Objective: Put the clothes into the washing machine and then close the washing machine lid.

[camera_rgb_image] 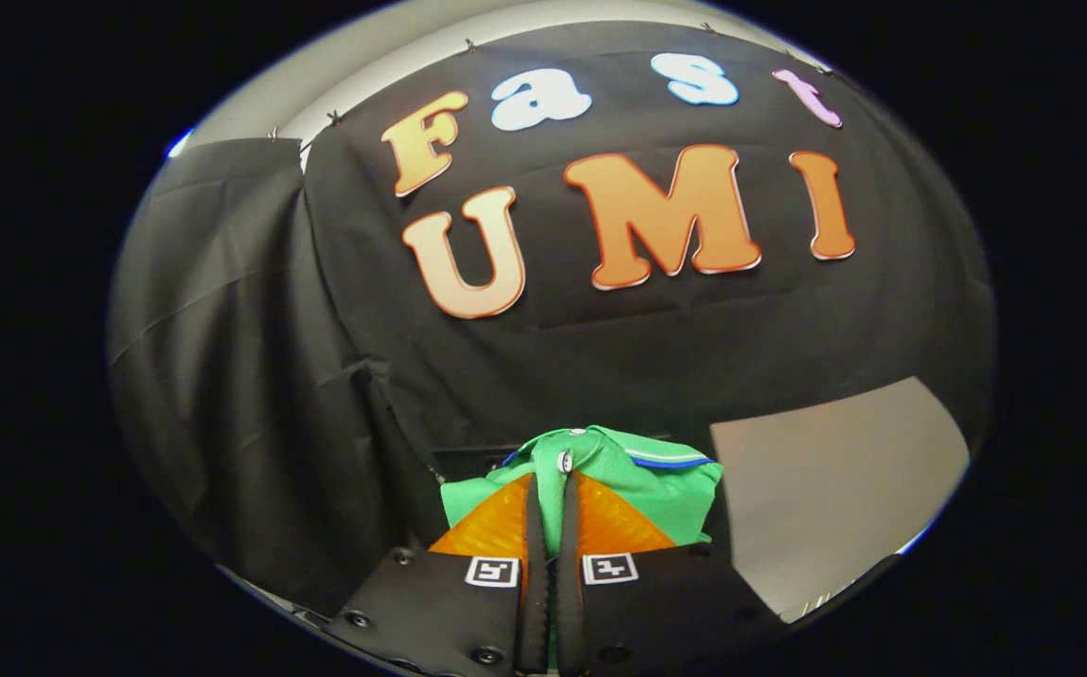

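Black cloth walls back the gripper (552, 489) clamping green clothes (642, 480).

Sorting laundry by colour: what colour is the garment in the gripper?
Bright green garment with a blue-and-white trim stripe, pinched between the gripper fingers, in the gripper view.

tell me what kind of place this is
Probably a staged recording booth, not a home: black cloth wall, bare grey surface, and the gripper shut on a green garment.

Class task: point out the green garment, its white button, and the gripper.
green garment (670, 484), gripper view, folded body right of the jaws.
white button (564, 461), gripper view, its face.
gripper (551, 494), gripper view, between fingertips pinching the garment.
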`<action>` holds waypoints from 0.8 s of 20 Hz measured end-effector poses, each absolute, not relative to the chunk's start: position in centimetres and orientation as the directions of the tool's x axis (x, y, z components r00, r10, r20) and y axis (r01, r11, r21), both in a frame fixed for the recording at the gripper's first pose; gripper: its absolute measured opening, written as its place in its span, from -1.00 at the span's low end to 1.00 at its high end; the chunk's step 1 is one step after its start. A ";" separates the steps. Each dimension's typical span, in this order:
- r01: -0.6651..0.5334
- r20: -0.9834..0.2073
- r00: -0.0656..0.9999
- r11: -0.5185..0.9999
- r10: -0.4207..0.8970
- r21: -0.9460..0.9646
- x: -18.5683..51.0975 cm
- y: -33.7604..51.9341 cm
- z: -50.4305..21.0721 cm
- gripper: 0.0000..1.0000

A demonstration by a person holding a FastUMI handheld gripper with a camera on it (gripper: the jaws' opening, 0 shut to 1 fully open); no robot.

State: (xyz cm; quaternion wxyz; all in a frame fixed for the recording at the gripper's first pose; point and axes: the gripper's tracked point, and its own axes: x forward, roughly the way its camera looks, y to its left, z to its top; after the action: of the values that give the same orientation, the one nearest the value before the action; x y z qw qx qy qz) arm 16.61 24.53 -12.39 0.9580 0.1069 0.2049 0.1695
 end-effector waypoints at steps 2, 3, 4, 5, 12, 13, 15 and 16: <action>-0.287 -0.384 0.838 0.912 0.387 0.293 16.9 26.7 -15.1 -0.77; -0.287 -0.407 0.823 0.909 0.395 0.302 17.1 27.7 -16.7 -0.77; -0.285 -0.430 0.809 0.907 0.401 0.309 17.6 28.7 -18.2 -0.77; -0.283 -0.449 0.796 0.905 0.406 0.317 17.8 29.6 -19.8 -0.77; -0.220 -0.555 0.728 0.904 0.402 0.366 20.1 33.2 -29.2 -0.77; -0.209 -0.572 0.718 0.906 0.398 0.368 20.5 33.4 -30.6 -0.77; -0.188 -0.605 0.696 0.912 0.386 0.365 21.4 33.8 -33.0 -0.77; -0.173 -0.622 0.687 0.916 0.376 0.363 22.2 34.0 -34.6 -0.77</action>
State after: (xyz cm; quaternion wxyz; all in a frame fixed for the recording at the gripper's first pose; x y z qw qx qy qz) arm 22.17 34.02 -34.58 0.9078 0.1388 0.3655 0.1514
